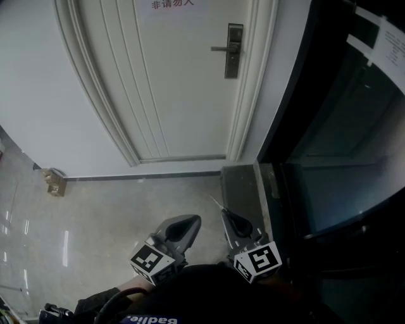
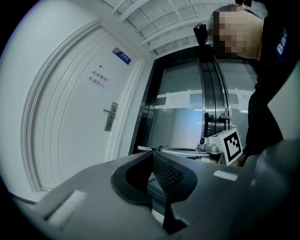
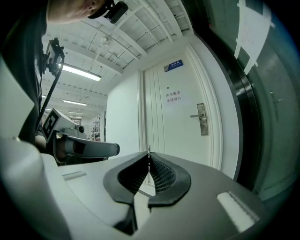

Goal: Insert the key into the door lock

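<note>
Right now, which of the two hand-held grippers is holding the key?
The right hand-held gripper: a thin silver metal key pokes from its closed jaws. The left hand-held gripper pinches nothing.

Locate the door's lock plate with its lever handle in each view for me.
Head view: lock plate top, right of centre.
Left gripper view: left of centre, mid-height.
Right gripper view: right of centre, mid-height.
Shared landmark: red-lettered notice on the door, above-left of the plate.

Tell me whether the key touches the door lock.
Apart. The head view shows the key, at the right tongs, with a wide gap to the lock.
</note>
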